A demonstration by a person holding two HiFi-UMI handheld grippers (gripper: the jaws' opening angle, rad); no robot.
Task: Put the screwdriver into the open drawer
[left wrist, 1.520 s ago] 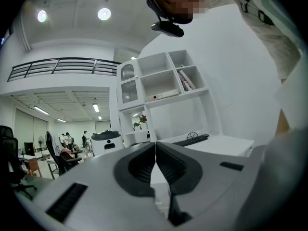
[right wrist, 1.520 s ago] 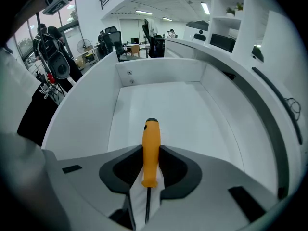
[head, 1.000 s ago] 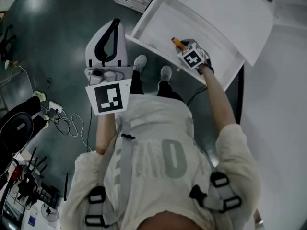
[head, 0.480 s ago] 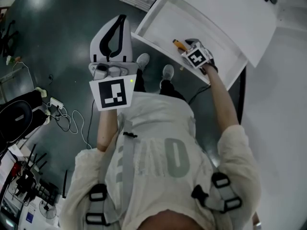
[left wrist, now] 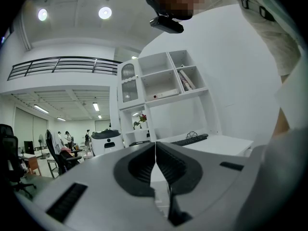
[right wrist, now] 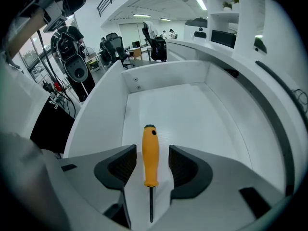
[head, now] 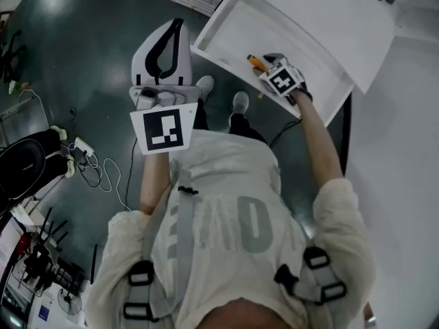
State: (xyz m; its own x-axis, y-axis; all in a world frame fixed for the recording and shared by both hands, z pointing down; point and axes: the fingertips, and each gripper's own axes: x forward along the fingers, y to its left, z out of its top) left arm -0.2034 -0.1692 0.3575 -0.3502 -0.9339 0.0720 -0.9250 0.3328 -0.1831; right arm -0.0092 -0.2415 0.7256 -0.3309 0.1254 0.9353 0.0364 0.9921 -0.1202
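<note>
The screwdriver point(right wrist: 150, 153), with an orange handle and a thin dark shaft, lies on the floor of the open white drawer point(right wrist: 187, 105). My right gripper point(right wrist: 151, 150) points steeply down into the drawer and straddles the handle. It is open, with a gap on each side between pad and handle. In the head view the orange handle point(head: 255, 63) shows just left of the right gripper point(head: 269, 66), near the drawer's point(head: 230, 22) front wall. My left gripper point(head: 173, 26) hovers level over the floor to the left of the drawer, shut with nothing in it point(left wrist: 155, 148).
The drawer juts out from a white desk point(head: 322, 12). The person's feet point(head: 236, 103) stand just before the drawer front. Cables and a power strip point(head: 82, 149) lie on the dark floor at left, beside a black chair point(head: 24, 166). White shelves point(left wrist: 163, 81) stand ahead of the left gripper.
The right gripper stays over the drawer's near end with the orange handle beside it. The left gripper sits slightly further right in the view. I can make out no jaw change in the head view.
</note>
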